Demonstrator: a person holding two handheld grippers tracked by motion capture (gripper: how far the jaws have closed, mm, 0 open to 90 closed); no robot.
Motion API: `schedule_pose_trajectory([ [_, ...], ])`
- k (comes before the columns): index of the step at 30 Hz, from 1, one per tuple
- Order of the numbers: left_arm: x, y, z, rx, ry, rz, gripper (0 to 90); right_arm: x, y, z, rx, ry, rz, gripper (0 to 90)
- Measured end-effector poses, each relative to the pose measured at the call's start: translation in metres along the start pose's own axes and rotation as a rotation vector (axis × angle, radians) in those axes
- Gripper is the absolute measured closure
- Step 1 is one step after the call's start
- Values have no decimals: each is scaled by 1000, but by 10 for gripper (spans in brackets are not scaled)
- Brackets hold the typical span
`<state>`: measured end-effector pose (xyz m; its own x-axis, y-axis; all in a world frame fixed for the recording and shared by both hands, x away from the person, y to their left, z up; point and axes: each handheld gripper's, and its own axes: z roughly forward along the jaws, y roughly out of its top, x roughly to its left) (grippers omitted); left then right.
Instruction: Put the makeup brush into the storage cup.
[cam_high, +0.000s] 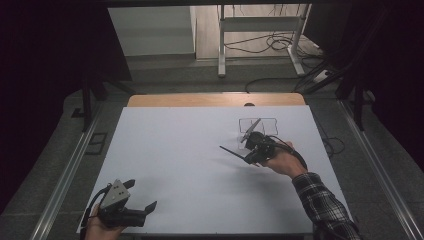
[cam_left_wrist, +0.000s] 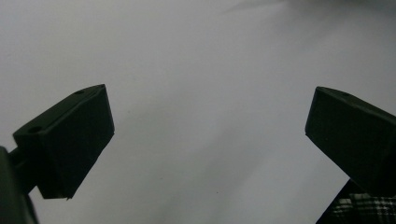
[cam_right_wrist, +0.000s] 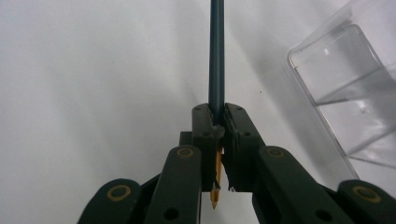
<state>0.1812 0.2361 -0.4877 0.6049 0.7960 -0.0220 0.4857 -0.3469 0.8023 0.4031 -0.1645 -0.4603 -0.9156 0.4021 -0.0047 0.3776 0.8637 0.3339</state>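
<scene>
One dark pencil (cam_right_wrist: 216, 56) clamped in my right tongs (cam_right_wrist: 217, 122) above the white desk (cam_high: 190, 165), one clear compartmented box (cam_right_wrist: 348, 88) just beside it, my left tongs (cam_left_wrist: 205, 140) spread apart at the near edge.

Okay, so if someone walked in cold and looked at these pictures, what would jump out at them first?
Probably the right tool, shut on a dark pencil whose sharpened tip pokes back between its jaws, out over the right half of the white table. Just beside it sits a clear plastic box with dividers inside. The left tool hangs open near the table's front left corner, nothing between its jaws.
</scene>
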Motion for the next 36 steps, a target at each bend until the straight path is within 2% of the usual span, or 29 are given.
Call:
schedule_pose_trajectory([
  [7, -1, 2, 0, 0, -11, -8, 16, 6, -14, -12, -79, 9, 30, 833],
  [12, -1, 4, 0, -12, -28, -39, 20, 10, -24, -19, -141, 16, 59, 833],
  [19, -2, 6, 2, -18, -48, -62, 45, 17, -39, -25, -232, 26, 108, 832],
  [25, 0, 11, 5, -42, -90, -109, 77, 23, -51, -27, -327, 25, 137, 832],
  [28, -1, 15, 7, -50, -110, -120, 96, 27, -54, -30, -356, 18, 154, 832],
  [34, 0, 24, 13, -80, -157, -144, 175, 36, -59, -36, -423, 26, 169, 832],
  [36, 0, 27, 15, -94, -186, -161, 210, 40, -59, -37, -441, 28, 173, 832],
])
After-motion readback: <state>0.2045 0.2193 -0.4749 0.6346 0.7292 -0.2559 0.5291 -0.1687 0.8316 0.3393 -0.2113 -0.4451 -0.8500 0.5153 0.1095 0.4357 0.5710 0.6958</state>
